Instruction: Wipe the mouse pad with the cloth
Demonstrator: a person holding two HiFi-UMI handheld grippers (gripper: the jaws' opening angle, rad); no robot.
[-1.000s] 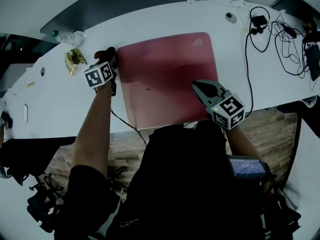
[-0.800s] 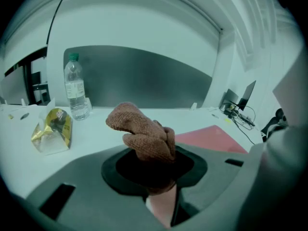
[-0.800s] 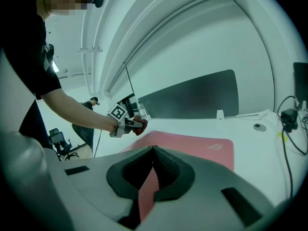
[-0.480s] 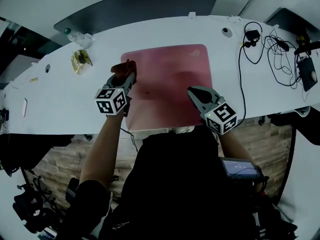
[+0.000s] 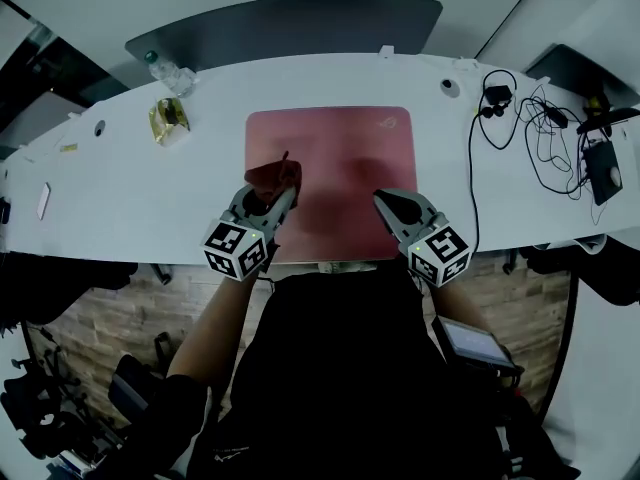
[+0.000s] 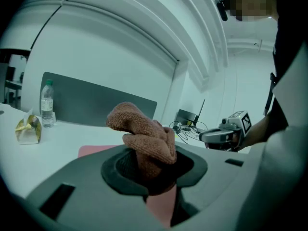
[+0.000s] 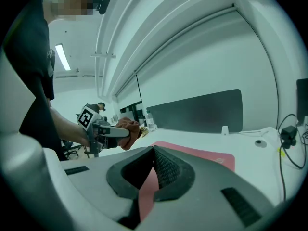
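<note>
- Gripping a bunched brown cloth [image 5: 272, 175], the left gripper [image 5: 274, 198] has its jaws clamped on the fabric, which bulges out above them.
- The cloth sits over the left part of the red mouse pad [image 5: 345, 153], toward its near edge. Whether it touches the pad cannot be told.
- The right gripper [image 5: 384, 201] has its jaws pressed together with nothing between them. It sits over the pad's near right part, apart from the cloth.
- The pad lies flat on the white table [image 5: 120, 193], with its near edge close to the table edge by the person.
- A yellow packet [image 5: 167, 121] stands to the left of the pad, beside its far left corner but apart from it.
- A clear bottle [image 5: 163, 68] stands farther out than the packet from that same corner.
- Black cables [image 5: 530, 118] lie to the right of the pad, clear of it.
- A dark panel [image 5: 290, 23] stands beyond the pad's far edge.
</note>
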